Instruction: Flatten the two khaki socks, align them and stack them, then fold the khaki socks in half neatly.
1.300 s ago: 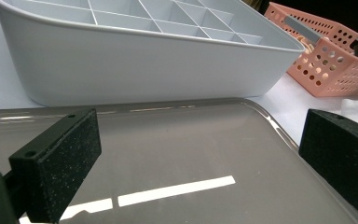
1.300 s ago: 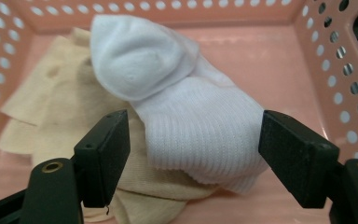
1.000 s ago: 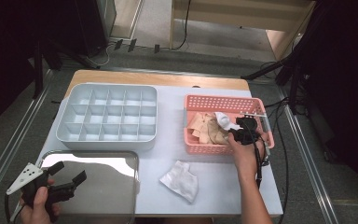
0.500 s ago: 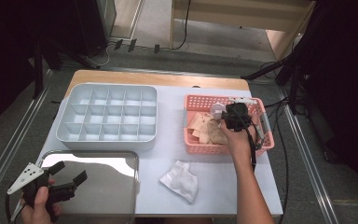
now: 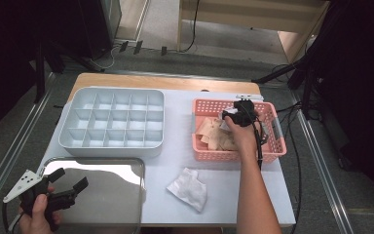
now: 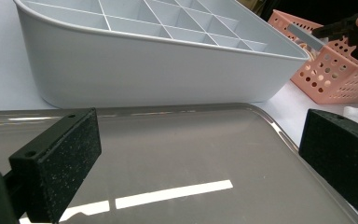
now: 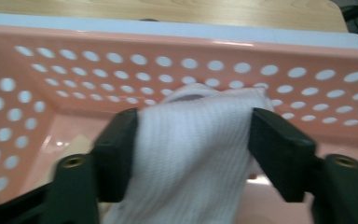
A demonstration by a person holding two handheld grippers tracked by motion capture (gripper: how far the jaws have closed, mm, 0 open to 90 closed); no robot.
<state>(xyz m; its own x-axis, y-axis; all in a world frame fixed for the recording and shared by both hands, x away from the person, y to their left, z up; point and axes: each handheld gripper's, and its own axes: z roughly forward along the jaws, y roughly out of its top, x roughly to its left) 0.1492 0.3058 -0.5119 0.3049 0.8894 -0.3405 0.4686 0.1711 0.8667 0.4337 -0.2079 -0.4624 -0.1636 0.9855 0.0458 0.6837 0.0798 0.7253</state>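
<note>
My right gripper [image 5: 234, 116] reaches into the pink perforated basket [image 5: 277, 141] near its far wall, above a heap of tan cloths [image 5: 214, 134]. In the right gripper view its jaws [image 7: 193, 130] have just been opening, and a white ribbed cloth [image 7: 193, 154] bulges in the gap between them, brushing both pads. My left gripper [image 5: 70, 179] hovers open over the shiny steel tray [image 5: 121, 200] at the front left, nothing between its pads [image 6: 56, 163]. Another crumpled white cloth [image 5: 189, 187] lies on the table sheet in front of the basket.
A grey tray with several empty compartments [image 5: 112, 122] stands behind the steel tray [image 6: 168, 140], its near wall [image 6: 144, 74] close to the left gripper. The basket's holed wall [image 7: 168, 60] rises just ahead of the right jaws. Cables trail off the table's right side.
The right hand has shifted left and toward the far wall inside the basket, and its jaws have spread apart around the white cloth. The left hand has kept still.
</note>
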